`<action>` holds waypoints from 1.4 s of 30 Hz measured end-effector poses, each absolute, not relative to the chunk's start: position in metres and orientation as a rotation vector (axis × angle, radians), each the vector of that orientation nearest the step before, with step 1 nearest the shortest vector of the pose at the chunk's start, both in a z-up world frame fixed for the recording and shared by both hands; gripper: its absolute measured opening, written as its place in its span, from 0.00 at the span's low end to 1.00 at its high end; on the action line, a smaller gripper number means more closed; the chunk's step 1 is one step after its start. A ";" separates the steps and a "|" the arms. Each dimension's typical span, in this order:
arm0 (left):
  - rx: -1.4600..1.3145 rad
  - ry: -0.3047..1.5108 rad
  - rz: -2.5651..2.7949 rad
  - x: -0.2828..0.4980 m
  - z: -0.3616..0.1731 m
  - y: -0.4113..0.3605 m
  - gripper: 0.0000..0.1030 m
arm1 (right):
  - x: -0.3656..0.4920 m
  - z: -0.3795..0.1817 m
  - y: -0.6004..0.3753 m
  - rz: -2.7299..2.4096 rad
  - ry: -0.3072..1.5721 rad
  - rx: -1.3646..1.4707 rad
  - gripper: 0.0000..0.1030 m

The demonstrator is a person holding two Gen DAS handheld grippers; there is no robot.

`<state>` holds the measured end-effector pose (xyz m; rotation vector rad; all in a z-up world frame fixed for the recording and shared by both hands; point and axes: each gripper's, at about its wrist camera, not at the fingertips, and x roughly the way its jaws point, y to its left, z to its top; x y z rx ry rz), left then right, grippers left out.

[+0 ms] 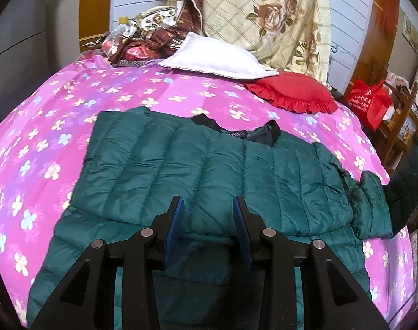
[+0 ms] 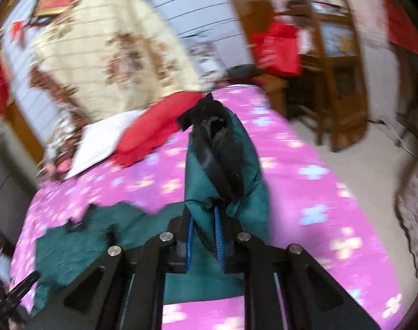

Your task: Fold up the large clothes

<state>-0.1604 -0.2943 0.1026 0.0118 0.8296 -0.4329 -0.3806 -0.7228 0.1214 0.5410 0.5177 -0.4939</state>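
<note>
While the left wrist view looks down over a bed covered in a pink flowered sheet [image 1: 44,126], a dark green quilted jacket [image 1: 209,165] lies spread across the near middle of it, black collar toward the far side. One part is already folded over the body; the right sleeve [image 1: 371,203] trails toward the bed's right edge. The left gripper [image 1: 208,206] hovers above the near part of the jacket, its blue-padded tongs apart with nothing between them. Far beyond lie a white pillow [image 1: 217,57], a red frilled cushion [image 1: 294,90] and a floral quilt [image 1: 269,19] against the wall.

The right wrist view is blurred. Here the right gripper [image 2: 205,220] has its tongs clamped together on a bunched piece of the jacket [image 2: 225,165], green fabric with a black edge that stands up from the fingers above the sheet. It looks like the sleeve end, though the blur leaves that unsure.

The step in hand seems to be folding the right sleeve over the body. The next move likely calls for carrying the gripped part leftward and laying it flat, the left gripper steadying the body.

Only the left view shows the whole jacket and how it lies; only the right view shows the grip, plus wooden furniture [image 2: 338,63] beside the bed.
</note>
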 end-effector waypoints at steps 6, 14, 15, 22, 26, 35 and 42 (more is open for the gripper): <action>-0.014 0.834 -0.416 -0.154 0.104 -0.276 0.18 | -0.302 0.124 -0.628 -0.261 0.604 0.447 0.13; -0.041 0.849 -0.399 -0.142 0.099 -0.259 0.18 | -0.215 0.085 -0.533 -0.090 0.741 0.398 0.13; -0.045 0.853 -0.396 -0.140 0.098 -0.257 0.18 | -0.212 0.079 -0.527 -0.075 0.749 0.396 0.13; -0.100 0.877 -0.424 -0.137 0.093 -0.255 0.18 | -0.178 0.035 -0.485 0.016 0.844 0.449 0.18; -0.171 0.893 -0.472 -0.137 0.096 -0.255 0.22 | -0.182 0.039 -0.481 0.054 0.871 0.450 0.49; -0.221 0.897 -0.576 -0.145 0.109 -0.295 0.43 | -0.258 0.117 -0.505 -0.088 0.746 0.243 0.66; -0.122 0.918 -0.553 -0.148 0.098 -0.343 0.43 | -0.315 0.144 -0.562 -0.196 0.668 0.298 0.71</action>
